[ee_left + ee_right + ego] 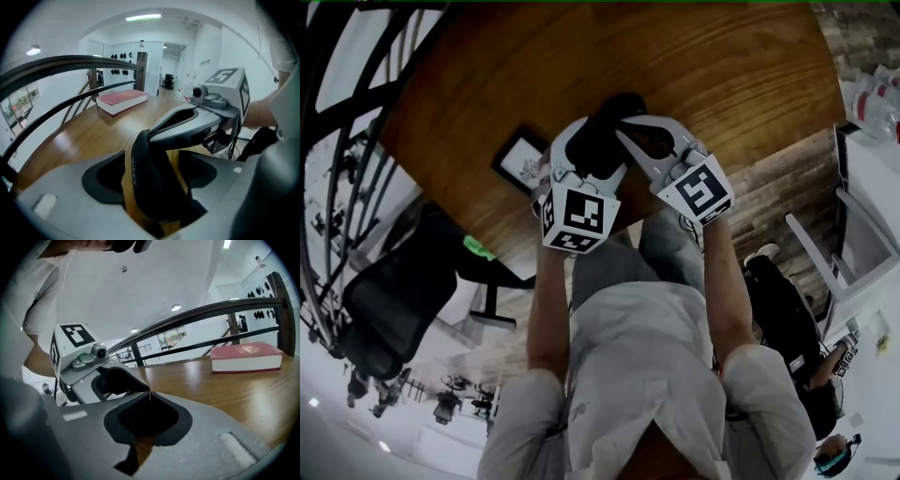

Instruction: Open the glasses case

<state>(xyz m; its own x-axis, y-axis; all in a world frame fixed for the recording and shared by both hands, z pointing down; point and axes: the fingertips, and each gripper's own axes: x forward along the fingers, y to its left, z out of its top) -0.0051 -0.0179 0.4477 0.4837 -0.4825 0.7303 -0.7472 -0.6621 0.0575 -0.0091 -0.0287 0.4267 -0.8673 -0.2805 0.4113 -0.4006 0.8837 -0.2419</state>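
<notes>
left gripper (152, 157) jaws spread wide, angled down at the wooden desk (89, 133); black glasses case (157, 187) sits in the gap between them, narrow side up; bare wood shows on either side of it, so the pads aren't pressing; right gripper (150, 393) jaws closed tip to tip; it comes in from the left gripper's right, tips laid on the case's upper edge; can't tell whether a thin flap is pinched there; head view: both grippers meet over the case at the desk's near side, close in front of the person; red book (122, 101) lies flat, well apart, at the far side of the desk
</notes>
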